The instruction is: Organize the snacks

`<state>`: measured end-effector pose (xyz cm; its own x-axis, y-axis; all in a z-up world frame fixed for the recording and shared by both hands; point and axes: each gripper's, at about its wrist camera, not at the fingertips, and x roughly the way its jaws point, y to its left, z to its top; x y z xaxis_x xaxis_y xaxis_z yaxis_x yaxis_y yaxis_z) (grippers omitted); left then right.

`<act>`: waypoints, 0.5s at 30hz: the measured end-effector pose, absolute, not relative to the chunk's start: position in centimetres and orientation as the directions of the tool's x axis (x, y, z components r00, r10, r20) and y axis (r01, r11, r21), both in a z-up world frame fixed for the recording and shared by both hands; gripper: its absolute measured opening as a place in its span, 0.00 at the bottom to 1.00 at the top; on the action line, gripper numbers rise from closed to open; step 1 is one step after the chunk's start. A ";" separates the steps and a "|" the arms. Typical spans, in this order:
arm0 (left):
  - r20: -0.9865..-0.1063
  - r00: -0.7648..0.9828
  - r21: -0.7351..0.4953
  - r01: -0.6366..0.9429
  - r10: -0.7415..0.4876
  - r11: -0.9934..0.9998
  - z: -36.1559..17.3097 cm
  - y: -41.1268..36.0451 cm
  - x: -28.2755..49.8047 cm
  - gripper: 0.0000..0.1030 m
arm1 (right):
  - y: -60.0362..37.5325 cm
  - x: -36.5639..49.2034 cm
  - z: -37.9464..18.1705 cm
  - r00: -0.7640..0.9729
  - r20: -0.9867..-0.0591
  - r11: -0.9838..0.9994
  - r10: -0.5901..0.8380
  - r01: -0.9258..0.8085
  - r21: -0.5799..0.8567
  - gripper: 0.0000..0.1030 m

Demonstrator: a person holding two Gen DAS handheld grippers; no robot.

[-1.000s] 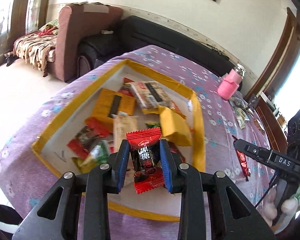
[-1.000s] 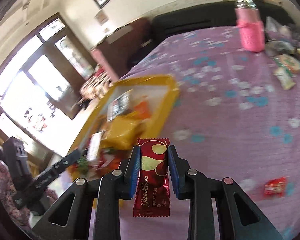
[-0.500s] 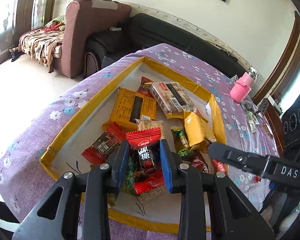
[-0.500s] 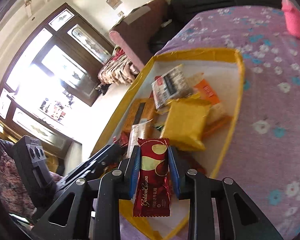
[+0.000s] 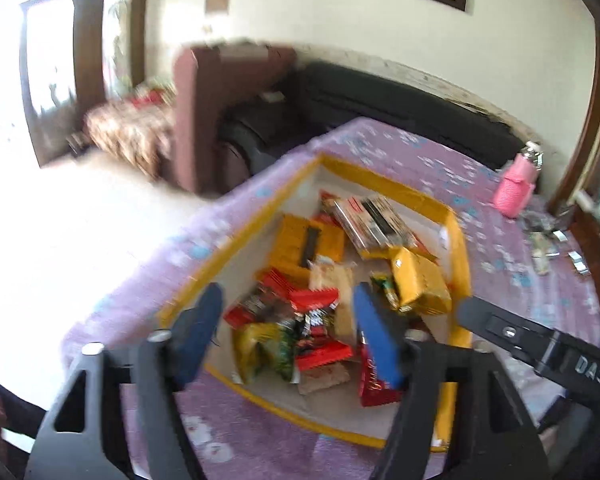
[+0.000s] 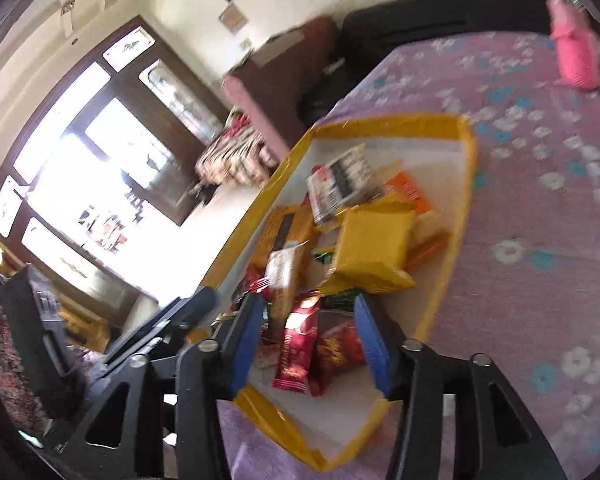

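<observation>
A yellow-rimmed white tray (image 5: 240, 236) on the purple flowered tablecloth holds several snack packets. My left gripper (image 5: 288, 336) hovers over the tray's near end, its jaws opening wide. The red and black candy (image 5: 314, 320) lies loose on the pile below, clear of both pads. In the right wrist view my right gripper (image 6: 310, 344) is over the same tray (image 6: 465, 200), its jaws opening too. The dark red wafer packet (image 6: 298, 344) sits between the pads without touching them, resting on other packets.
A pink bottle (image 5: 516, 192) stands at the table's far right, with small loose packets (image 5: 544, 240) near it. The right gripper's finger (image 5: 540, 344) reaches in beside the tray. A black sofa (image 5: 380, 96) and a brown armchair stand behind the table.
Both grippers have opened and let go of their snacks, which now lie in the tray. The left gripper has pulled back and tilted up; the right has moved over the tray's near end.
</observation>
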<state>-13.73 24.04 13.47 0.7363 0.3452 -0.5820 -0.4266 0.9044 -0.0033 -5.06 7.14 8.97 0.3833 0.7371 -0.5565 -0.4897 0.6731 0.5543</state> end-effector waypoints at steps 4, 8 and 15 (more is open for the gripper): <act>-0.502 0.752 0.113 -0.433 0.427 0.894 14.8 21.1 -15.1 0.82 | 5.0 -7.8 9.6 0.506 -0.546 0.743 0.667 -0.497 0.448 0.57; -0.487 0.750 0.183 -0.412 0.447 0.892 14.9 19.1 -15.6 0.82 | 3.4 -10.5 9.1 0.585 -0.542 0.795 0.604 -0.488 0.360 0.66; -0.535 0.741 0.194 -0.360 0.406 0.913 14.3 16.9 -15.6 0.82 | 1.4 -12.1 7.6 0.597 -0.566 0.820 0.569 -0.463 0.336 0.66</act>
<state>-15.64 16.93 14.28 0.7411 0.4059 -0.5348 -0.3595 0.9126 0.1945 -12.08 1.42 7.57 0.5969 0.5688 -0.5659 -0.4629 0.8202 0.3362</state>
